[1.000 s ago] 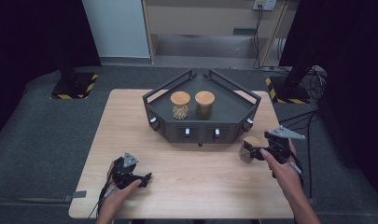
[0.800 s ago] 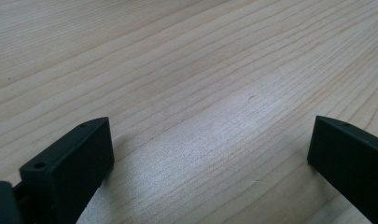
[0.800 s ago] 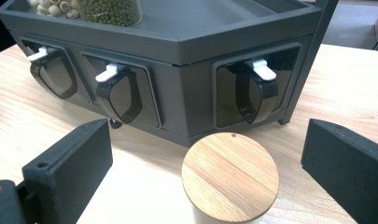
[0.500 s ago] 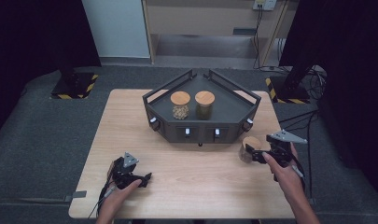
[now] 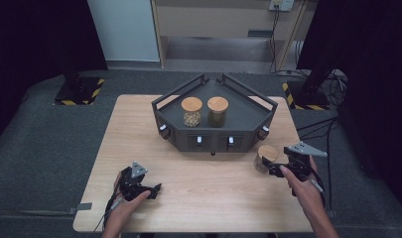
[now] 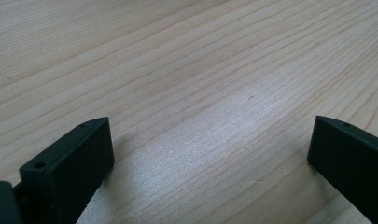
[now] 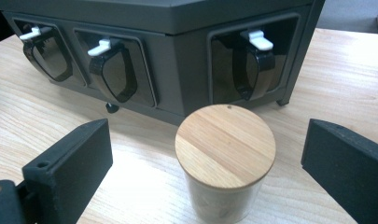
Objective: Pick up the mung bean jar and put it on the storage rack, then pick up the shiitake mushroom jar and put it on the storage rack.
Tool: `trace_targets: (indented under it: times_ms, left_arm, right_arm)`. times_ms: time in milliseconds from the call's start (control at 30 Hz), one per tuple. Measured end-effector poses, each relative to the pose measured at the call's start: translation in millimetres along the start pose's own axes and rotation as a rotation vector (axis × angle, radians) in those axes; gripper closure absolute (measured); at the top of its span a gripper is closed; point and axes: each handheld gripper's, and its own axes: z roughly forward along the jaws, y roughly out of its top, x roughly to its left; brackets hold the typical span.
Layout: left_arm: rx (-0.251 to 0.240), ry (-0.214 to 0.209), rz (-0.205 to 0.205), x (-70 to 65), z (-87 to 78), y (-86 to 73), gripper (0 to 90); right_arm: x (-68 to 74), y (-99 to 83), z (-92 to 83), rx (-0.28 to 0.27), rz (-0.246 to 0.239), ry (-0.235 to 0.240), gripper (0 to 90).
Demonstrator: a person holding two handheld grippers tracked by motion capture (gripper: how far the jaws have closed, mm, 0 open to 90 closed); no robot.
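Right tool spread around jar, not touching, near rack. Centre jaws below lid, then squeeze. Left tool spread, idle on bench.

Your right gripper view cuts off the jar's base, and what the two jars on the rack hold is too small to tell.

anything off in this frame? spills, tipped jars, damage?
Nothing stands out. Two lidded jars stand upright on the dark rack; the third jar stands upright on the table beside it, lid on, between the open jaws of the right gripper. No spills or damage visible.
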Motion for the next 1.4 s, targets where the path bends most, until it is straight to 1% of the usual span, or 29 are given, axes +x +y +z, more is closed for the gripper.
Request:
trace_targets:
  times_ms: [500, 800, 933, 1033, 1400]
  left_arm:
    - [0.000, 0.001, 0.000, -0.1, 0.0, 0.0, 0.0]
    - [0.000, 0.002, -0.001, -0.4, 0.1, 0.1, 0.0]
    - [0.000, 0.003, -0.002, -0.8, 0.0, 0.0, 0.0]
    - [0.000, 0.003, -0.002, -0.8, 0.0, 0.0, 0.0]
    - [0.000, 0.003, -0.002, -0.9, 0.0, 0.0, 0.0]
  right_arm:
    - [-4.3, -15.6, -0.6, 0.013, 0.027, -0.009, 2.0]
    - [-5.0, -28.5, -2.3, 0.018, 0.029, -0.016, 2.0]
    - [-5.1, -34.4, 1.3, 0.024, 0.035, -0.016, 2.0]
    - [-3.0, -36.6, 4.8, 0.031, 0.020, -0.018, 2.1]
    - [0.4, -38.0, 17.1, 0.044, 0.002, -0.009, 2.1]
